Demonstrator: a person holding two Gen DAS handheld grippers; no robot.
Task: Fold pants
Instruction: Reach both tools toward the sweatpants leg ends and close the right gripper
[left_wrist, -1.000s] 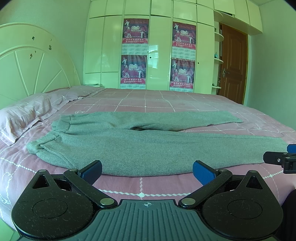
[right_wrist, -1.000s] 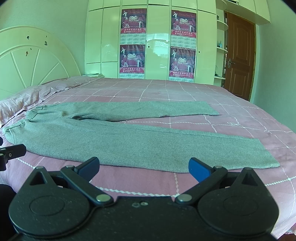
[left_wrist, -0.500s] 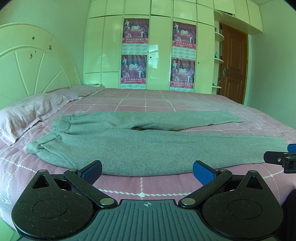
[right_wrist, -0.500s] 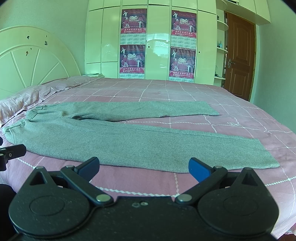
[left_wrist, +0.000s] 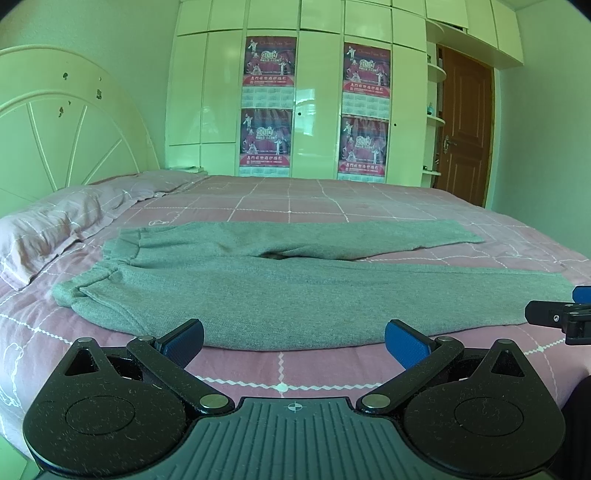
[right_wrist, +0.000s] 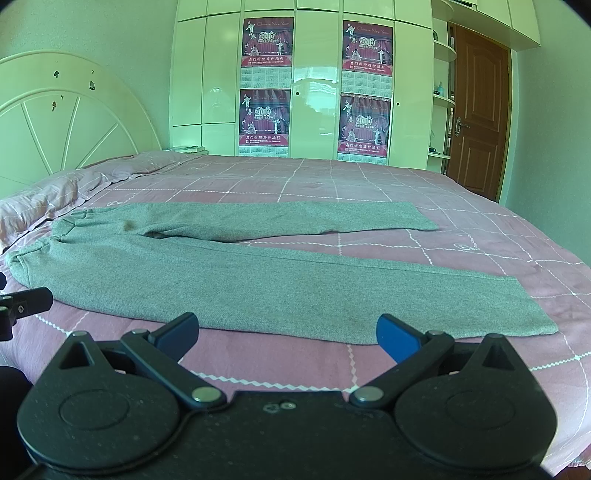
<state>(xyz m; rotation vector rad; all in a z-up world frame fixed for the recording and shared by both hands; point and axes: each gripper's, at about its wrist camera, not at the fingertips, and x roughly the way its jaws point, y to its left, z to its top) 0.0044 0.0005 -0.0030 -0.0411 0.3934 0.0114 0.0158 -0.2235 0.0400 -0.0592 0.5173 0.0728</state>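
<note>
- The gray pants (left_wrist: 295, 291) lie flat on the bed (left_wrist: 332, 195); no fold yet.
- The left claw (left_wrist: 294, 338) and right claw (right_wrist: 287, 331) are wide, holding nothing.
- Next, I think: grab the near leg.

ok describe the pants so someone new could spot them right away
Start at the big bed with the pink checked sheet. The grey pants lie flat across it, waistband toward the pillows, legs apart. They are the only grey item on the bed.

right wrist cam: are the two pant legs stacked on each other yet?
No, the gray sweatpants lie flat on the bed with both legs spread apart, pink sheet showing between them.
</note>
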